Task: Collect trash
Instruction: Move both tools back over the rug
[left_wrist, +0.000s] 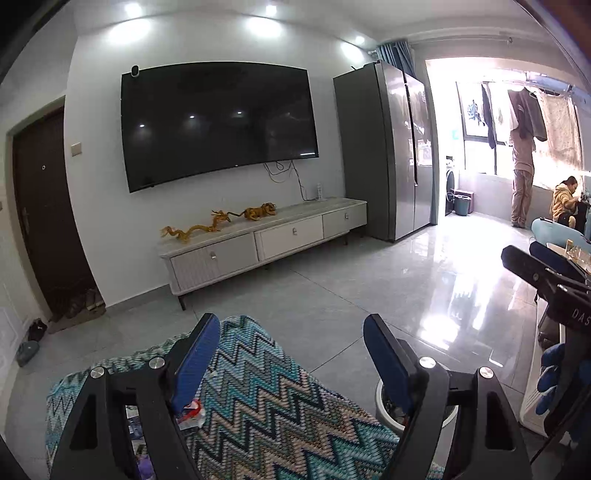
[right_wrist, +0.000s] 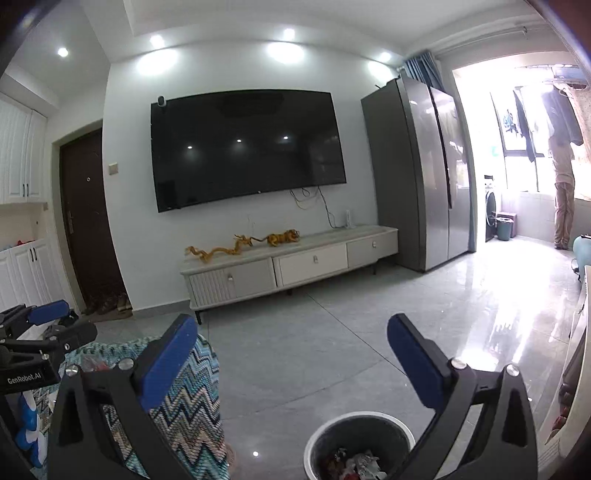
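Left tongs (left_wrist: 291, 354) and right tongs (right_wrist: 291, 354): both spread, nothing between them.
One waste bin (right_wrist: 360, 419) at 6 o'clock on the floor holds crumpled trash (right_wrist: 354, 463), its lower part cut off; one zigzag-patterned cloth (left_wrist: 266, 398) carries scraps half hidden behind a finger.

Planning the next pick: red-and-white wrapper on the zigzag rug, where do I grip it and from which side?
Judging from the left wrist view, pinch the wrapper at its raised crumpled edge, coming straight down from above. It lies low on the zigzag rug, so a side approach would likely snag the weave. The left gripper is open and nearest; its own finger hides part of the wrapper.
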